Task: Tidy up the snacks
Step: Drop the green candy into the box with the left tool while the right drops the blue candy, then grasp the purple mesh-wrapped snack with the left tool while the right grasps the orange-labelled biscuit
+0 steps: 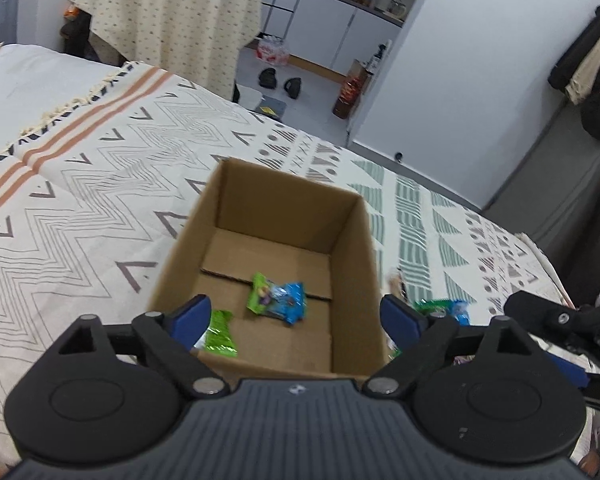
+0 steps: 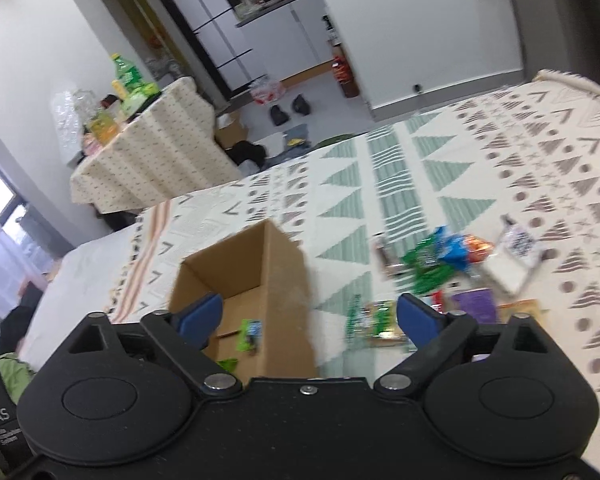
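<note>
A bed (image 2: 440, 160) under a patterned cream blanket (image 1: 100, 184) carries everything; an open cardboard box (image 1: 352, 264) stands on the blanket, well in from the far edge; just beside the box, toward the bed's right edge, a loose heap of snack packets (image 2: 440, 260) lies straight on the blanket; at the bed's left end, plain white sheet (image 1: 32, 76) shows beyond the blanket's fringe.

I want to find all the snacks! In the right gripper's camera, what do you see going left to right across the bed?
Cardboard box → green packets → purple packet → white packet.
</note>
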